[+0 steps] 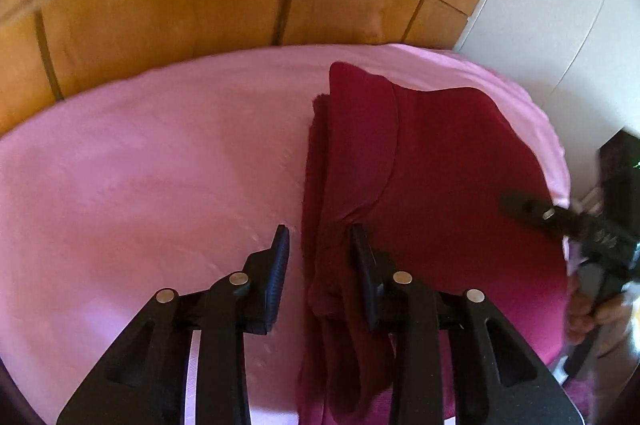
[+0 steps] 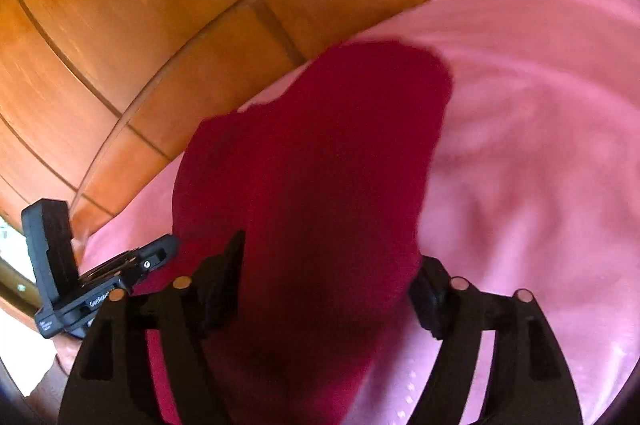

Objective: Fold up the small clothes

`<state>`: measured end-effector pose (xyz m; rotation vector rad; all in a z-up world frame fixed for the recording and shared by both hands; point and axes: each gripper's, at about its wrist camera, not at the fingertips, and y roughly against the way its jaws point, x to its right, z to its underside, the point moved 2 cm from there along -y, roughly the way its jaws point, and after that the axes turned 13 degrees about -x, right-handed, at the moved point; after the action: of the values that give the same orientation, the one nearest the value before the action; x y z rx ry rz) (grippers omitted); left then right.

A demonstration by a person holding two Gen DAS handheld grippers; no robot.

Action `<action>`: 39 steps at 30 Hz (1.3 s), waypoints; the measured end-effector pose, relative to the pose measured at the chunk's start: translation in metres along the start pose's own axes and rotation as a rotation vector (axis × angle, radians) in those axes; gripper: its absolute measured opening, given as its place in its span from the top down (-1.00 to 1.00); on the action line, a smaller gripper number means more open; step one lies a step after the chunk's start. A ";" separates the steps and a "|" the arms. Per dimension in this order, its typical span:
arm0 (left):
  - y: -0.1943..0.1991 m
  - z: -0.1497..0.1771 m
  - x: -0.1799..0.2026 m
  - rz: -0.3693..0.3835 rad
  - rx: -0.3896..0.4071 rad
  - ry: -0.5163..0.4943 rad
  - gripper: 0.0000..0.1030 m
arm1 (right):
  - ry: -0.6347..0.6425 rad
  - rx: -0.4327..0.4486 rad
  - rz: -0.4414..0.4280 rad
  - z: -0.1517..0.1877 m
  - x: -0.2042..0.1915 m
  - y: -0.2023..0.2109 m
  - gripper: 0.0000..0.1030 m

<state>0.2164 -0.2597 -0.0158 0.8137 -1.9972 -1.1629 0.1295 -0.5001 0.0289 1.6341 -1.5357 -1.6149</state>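
Observation:
A dark red garment (image 1: pixel 440 165) lies folded on the pink bed sheet (image 1: pixel 140 165), with a flap laid over its left part. In the left wrist view my left gripper (image 1: pixel 322 237) hovers over its near left edge. The cloth runs between the fingers and against the right pad, while pink sheet shows beside the left pad. In the right wrist view, blurred, the garment (image 2: pixel 320 165) fills the wide gap of my right gripper (image 2: pixel 332 251), which stands open above it. The right gripper's finger (image 1: pixel 520 205) reaches in over the garment's right edge.
Wooden panelled doors (image 1: pixel 180 5) stand right behind the bed. A white surface (image 1: pixel 552 25) rises past the bed's right edge. A hand (image 1: pixel 592 313) holds the right tool. The left tool's black body (image 2: pixel 52 249) shows at the right wrist view's left.

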 end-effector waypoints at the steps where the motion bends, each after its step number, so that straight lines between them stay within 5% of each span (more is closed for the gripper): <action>1: 0.003 0.002 0.002 -0.023 0.015 -0.005 0.39 | 0.010 0.042 0.038 0.000 -0.004 0.010 -0.41; 3: 0.009 0.007 0.009 -0.044 0.036 -0.001 0.39 | 0.036 0.122 0.109 0.006 -0.018 0.033 -0.26; 7: 0.011 0.007 0.003 -0.082 0.061 0.016 0.39 | 0.116 0.170 0.096 0.017 -0.048 0.053 -0.18; 10: 0.008 0.008 0.005 -0.110 0.062 0.036 0.39 | 0.115 0.111 0.105 0.010 -0.063 0.024 -0.17; 13: -0.003 0.001 0.004 -0.126 0.063 0.040 0.39 | 0.076 0.021 0.209 0.009 -0.061 -0.024 -0.18; 18: 0.006 0.012 -0.002 -0.130 0.074 0.061 0.35 | 0.102 0.060 0.293 0.012 -0.068 -0.038 -0.19; 21: 0.018 0.017 -0.006 -0.160 0.101 0.116 -0.24 | 0.100 0.063 0.304 0.014 -0.069 -0.035 -0.27; 26: 0.043 0.035 -0.014 -0.150 0.136 0.167 -0.27 | 0.107 0.110 0.312 0.020 -0.089 -0.012 -0.39; 29: 0.048 0.046 -0.009 -0.206 0.144 0.133 -0.27 | 0.141 0.130 0.295 0.042 -0.101 0.000 -0.41; 35: 0.053 0.061 -0.012 -0.204 0.153 0.163 -0.31 | 0.246 0.133 0.452 0.077 -0.113 -0.015 -0.41; 39: 0.073 0.074 -0.013 -0.216 0.192 0.183 -0.40 | 0.176 0.145 0.388 0.075 -0.112 -0.002 -0.46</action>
<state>0.1516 -0.1848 0.0193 1.2140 -1.9235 -0.9825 0.0940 -0.3735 0.0584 1.3929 -1.7757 -1.1504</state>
